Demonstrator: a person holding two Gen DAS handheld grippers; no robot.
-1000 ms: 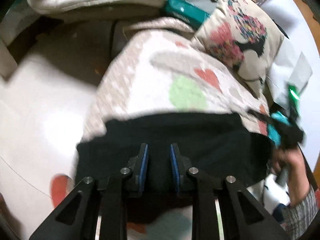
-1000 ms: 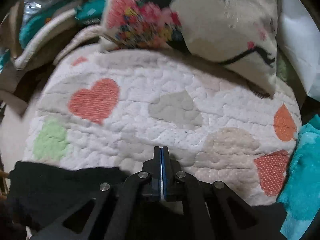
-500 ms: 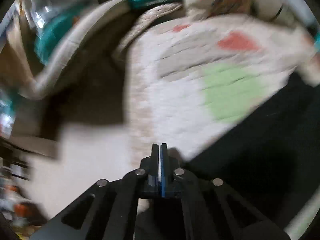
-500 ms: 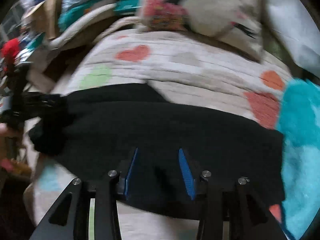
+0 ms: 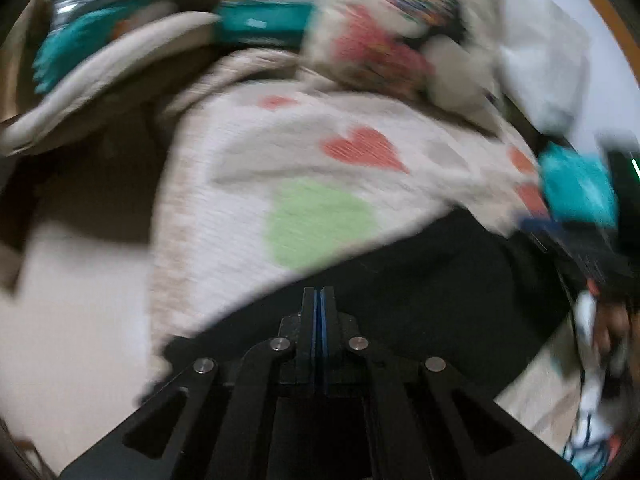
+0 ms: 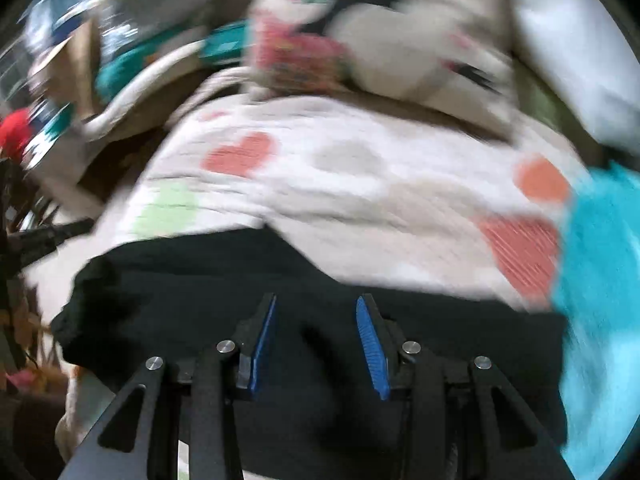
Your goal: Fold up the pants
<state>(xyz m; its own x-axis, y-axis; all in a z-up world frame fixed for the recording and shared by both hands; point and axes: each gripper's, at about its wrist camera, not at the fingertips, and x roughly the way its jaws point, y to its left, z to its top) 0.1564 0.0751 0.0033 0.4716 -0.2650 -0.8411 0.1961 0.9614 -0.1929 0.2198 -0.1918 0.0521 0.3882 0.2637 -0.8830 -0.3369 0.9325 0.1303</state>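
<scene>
Two tongs work black pants (image 6: 280,280) spread on a heart-print quilt (image 6: 360,184): the left tongs (image 5: 319,320) clenched at the fabric's edge, though a pinch cannot be confirmed; the right tongs (image 6: 316,340) released above the cloth, likely needing a grip next to fold

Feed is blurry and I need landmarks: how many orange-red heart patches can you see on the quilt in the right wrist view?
3: one upper left, one far right, one lower right beside the teal cloth. The black pants may hide more.
</scene>
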